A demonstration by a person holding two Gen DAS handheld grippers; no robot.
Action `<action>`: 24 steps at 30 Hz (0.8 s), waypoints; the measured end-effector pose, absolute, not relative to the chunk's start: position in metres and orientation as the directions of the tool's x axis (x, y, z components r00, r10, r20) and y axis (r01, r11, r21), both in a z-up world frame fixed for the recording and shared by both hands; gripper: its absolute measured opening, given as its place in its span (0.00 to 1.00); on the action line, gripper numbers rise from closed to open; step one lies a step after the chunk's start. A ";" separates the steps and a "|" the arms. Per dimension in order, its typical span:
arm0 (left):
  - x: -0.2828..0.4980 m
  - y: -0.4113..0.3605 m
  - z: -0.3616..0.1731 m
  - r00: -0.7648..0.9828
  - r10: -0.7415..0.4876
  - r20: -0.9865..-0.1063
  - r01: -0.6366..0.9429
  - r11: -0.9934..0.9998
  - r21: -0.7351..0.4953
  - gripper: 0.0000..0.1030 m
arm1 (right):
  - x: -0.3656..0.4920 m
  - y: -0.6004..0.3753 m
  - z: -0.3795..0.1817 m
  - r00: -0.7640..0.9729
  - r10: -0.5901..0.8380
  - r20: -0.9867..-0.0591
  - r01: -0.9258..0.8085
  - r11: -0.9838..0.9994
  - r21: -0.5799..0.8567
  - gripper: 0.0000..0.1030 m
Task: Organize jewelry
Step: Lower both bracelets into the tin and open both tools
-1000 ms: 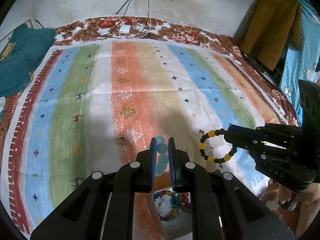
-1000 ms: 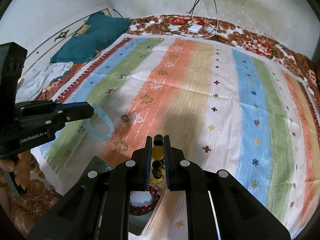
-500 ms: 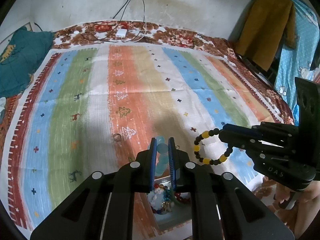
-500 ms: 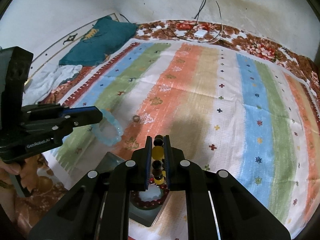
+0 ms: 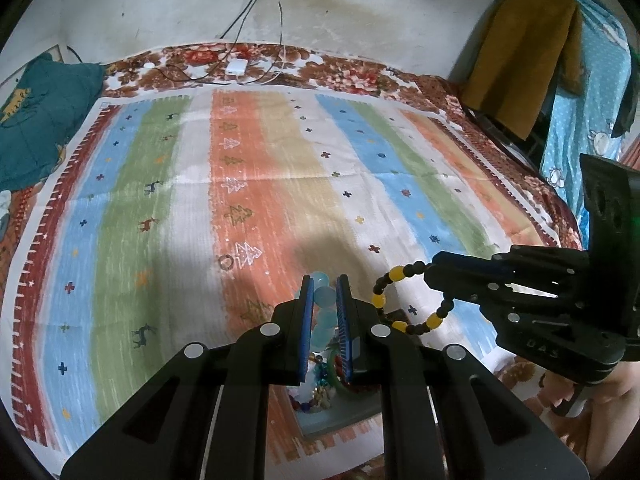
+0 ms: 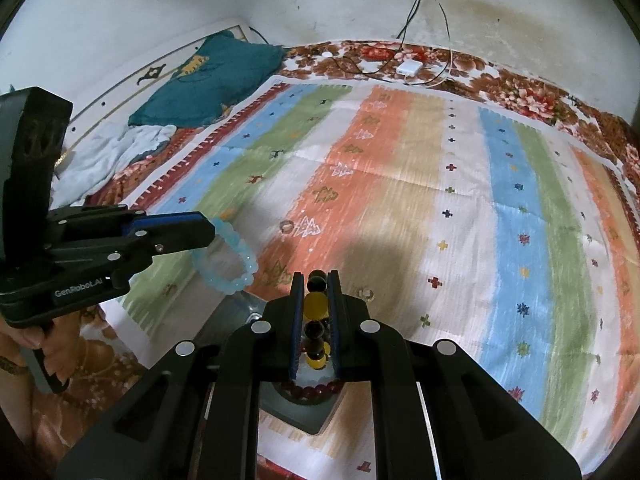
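Both claws were clamped narrow on beads. Left claw [image 5: 323,300] pinched a pale blue bracelet [image 6: 224,256], its loop hanging below the pads; right claw [image 6: 316,312] pinched a black and yellow bracelet [image 5: 404,300] the same way.

Directly beneath both claws sat the grey tray [image 6: 296,416], already holding a dark red bracelet [image 6: 312,391] and a heap of mixed beads [image 5: 316,384]. Judging by this, the drop turned on that relation: the tray lay straight down and slightly toward the person, with both hands about equally near it.

Just past the claws a small ring [image 5: 226,262] lay loose on the striped bedspread [image 5: 160,200]. Farther off were a teal pillow [image 6: 208,84] and a white charger [image 5: 237,67] by the wall.

Compared with 1 second earlier, more tray showed under the claws, and the ring sat farther ahead.
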State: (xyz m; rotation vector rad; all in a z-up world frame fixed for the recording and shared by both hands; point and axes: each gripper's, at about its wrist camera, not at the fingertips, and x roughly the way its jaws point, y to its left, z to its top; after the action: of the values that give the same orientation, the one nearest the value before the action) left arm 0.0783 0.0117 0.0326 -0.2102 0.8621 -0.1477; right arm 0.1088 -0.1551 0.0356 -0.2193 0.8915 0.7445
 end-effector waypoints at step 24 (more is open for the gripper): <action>0.064 0.008 0.019 0.609 -0.226 -0.760 0.019 0.962 -0.271 0.34 | 0.091 -0.160 0.017 0.340 0.479 -0.809 -0.682 0.718 0.138 0.14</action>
State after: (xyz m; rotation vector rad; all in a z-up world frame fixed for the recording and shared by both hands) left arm 0.0641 0.0082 0.0194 -0.2469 0.9069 -0.1431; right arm 0.0905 -0.1597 0.0169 -0.2416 0.9598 0.7651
